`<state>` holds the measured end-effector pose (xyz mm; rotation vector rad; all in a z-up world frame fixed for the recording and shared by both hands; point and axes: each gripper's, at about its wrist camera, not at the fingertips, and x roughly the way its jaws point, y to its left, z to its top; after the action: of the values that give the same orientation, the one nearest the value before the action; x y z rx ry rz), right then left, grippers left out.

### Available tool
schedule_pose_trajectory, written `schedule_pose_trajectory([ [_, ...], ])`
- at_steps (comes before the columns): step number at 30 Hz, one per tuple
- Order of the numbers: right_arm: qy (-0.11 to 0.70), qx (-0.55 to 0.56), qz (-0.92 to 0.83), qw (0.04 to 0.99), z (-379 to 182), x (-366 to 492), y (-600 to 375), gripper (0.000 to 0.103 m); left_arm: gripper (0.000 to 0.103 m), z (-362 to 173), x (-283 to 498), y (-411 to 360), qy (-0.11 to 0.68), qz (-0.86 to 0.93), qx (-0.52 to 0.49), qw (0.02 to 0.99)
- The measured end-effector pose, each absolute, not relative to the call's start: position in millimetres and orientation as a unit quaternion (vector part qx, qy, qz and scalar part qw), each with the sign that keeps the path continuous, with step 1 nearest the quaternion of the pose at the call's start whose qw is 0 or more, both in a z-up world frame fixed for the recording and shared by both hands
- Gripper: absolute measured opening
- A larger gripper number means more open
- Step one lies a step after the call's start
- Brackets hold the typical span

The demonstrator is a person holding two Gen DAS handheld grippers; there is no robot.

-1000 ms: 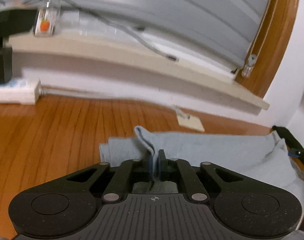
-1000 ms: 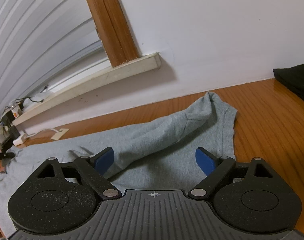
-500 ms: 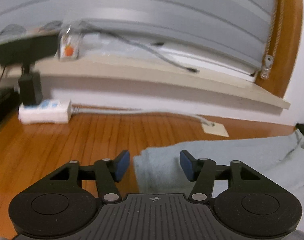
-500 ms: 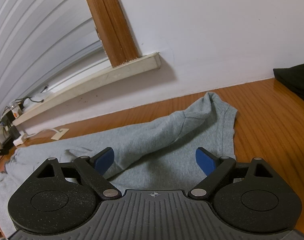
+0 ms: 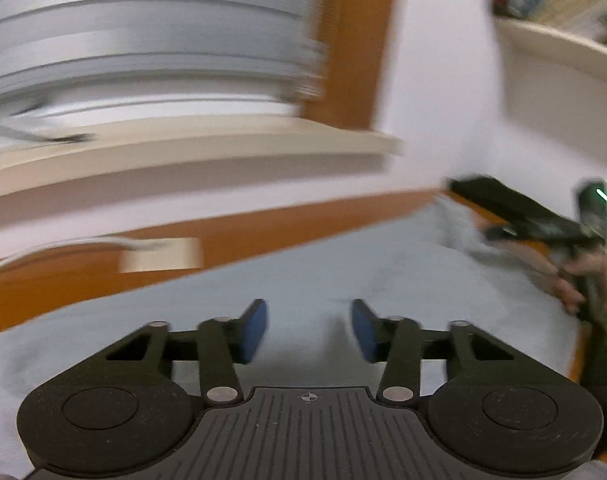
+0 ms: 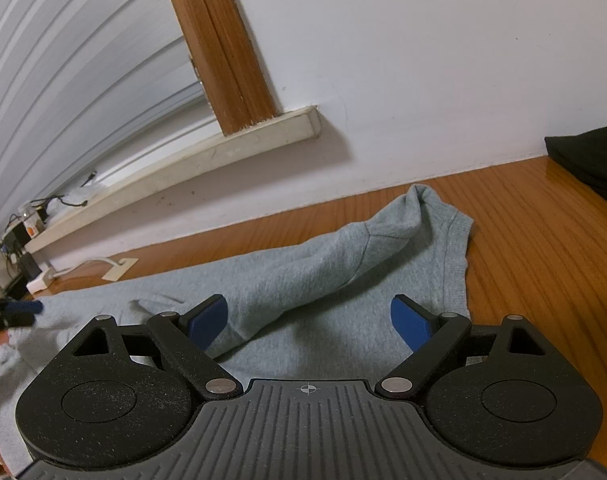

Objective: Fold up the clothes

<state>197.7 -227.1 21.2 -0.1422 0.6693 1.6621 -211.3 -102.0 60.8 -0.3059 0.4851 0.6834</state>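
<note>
A light grey sweatshirt (image 6: 335, 264) lies spread on the wooden floor (image 6: 543, 248), one sleeve folded across its body and the collar end bunched near the wall. My right gripper (image 6: 309, 318) hovers open over the sweatshirt's middle, nothing between its blue pads. In the blurred left wrist view the same grey sweatshirt (image 5: 303, 280) fills the lower frame, and my left gripper (image 5: 309, 330) stands open just above it, holding nothing. The right gripper (image 5: 543, 216) and the hand holding it show at the far right of that view. The left gripper's tip (image 6: 11, 308) pokes in at the right wrist view's left edge.
A white wall with a cream window sill (image 6: 183, 164) and a wooden frame post (image 6: 223, 48) runs behind the sweatshirt. A white cable plate (image 6: 117, 270) and a power strip (image 6: 39, 282) lie on the floor at left. A black fabric item (image 6: 591, 160) sits at right.
My left gripper let go of the sweatshirt's pinched edge, opened, and swung right over the fabric. The right gripper stayed open and still.
</note>
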Motion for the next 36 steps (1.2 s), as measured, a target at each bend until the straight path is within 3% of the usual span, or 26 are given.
schedule_pose_trajectory([
  [3, 0.291, -0.062, 0.725, 0.622, 20.8, 199.0, -226.2, 0.088, 0.030, 51.6, -162.5, -118.0, 0.260, 0.283, -0.112, 0.916],
  [8, 0.293, -0.063, 0.723, 0.623, 19.6, 198.4, -226.3, 0.088, 0.030, 35.2, -103.9, -150.2, 0.294, 0.228, -0.060, 0.926],
  [11, 0.295, -0.073, 0.714, 0.630, 22.0, 196.8, -225.6, 0.087, 0.037, 26.4, -87.0, -163.0, 0.304, 0.202, -0.051, 0.930],
  [12, 0.295, -0.079, 0.712, 0.632, 23.6, 195.6, -225.1, 0.085, 0.038, 23.3, -83.1, -165.3, 0.306, 0.198, -0.048, 0.930],
  [14, 0.305, -0.082, 0.716, 0.622, 28.5, 192.7, -222.6, 0.067, 0.038, 18.4, -77.2, -166.4, 0.307, 0.196, -0.043, 0.930],
  [15, 0.313, -0.081, 0.719, 0.615, 31.2, 191.3, -221.1, 0.065, 0.036, 16.3, -75.0, -165.6, 0.307, 0.197, -0.041, 0.930],
  [20, 0.360, -0.083, 0.715, 0.594, 34.1, 184.4, -198.7, 0.064, 0.014, 15.2, -75.9, -162.7, 0.299, 0.201, -0.038, 0.932],
  [21, 0.370, -0.080, 0.711, 0.593, 33.3, 185.3, -193.2, 0.064, 0.005, 15.3, -76.6, -162.1, 0.298, 0.202, -0.038, 0.932],
  [23, 0.381, -0.080, 0.701, 0.597, 32.2, 188.3, -183.6, 0.062, 0.004, 15.8, -78.1, -161.1, 0.293, 0.204, -0.038, 0.933],
  [24, 0.384, -0.082, 0.696, 0.600, 31.4, 190.2, -179.8, 0.058, 0.004, 17.8, -80.4, -161.5, 0.286, 0.204, -0.040, 0.935],
  [25, 0.390, -0.081, 0.693, 0.601, 30.3, 192.6, -176.4, 0.040, 0.004, 20.5, -83.7, -163.6, 0.279, 0.202, -0.041, 0.938],
  [26, 0.390, -0.080, 0.690, 0.604, 30.3, 195.2, -174.5, 0.010, 0.004, 23.4, -87.3, -165.8, 0.272, 0.199, -0.042, 0.940],
  [27, 0.387, -0.078, 0.686, 0.611, 31.5, 198.1, -174.0, 0.003, 0.003, 27.1, -92.1, -168.8, 0.265, 0.196, -0.044, 0.943],
  [31, 0.362, -0.037, 0.682, 0.634, 41.4, 207.9, -181.0, 0.003, 0.003, 32.0, -103.6, -176.3, 0.253, 0.184, -0.056, 0.948],
  [36, 0.344, -0.105, 0.670, 0.649, 28.4, 193.6, -178.2, 0.012, 0.006, 21.2, -98.2, -175.1, 0.276, 0.182, -0.066, 0.941],
])
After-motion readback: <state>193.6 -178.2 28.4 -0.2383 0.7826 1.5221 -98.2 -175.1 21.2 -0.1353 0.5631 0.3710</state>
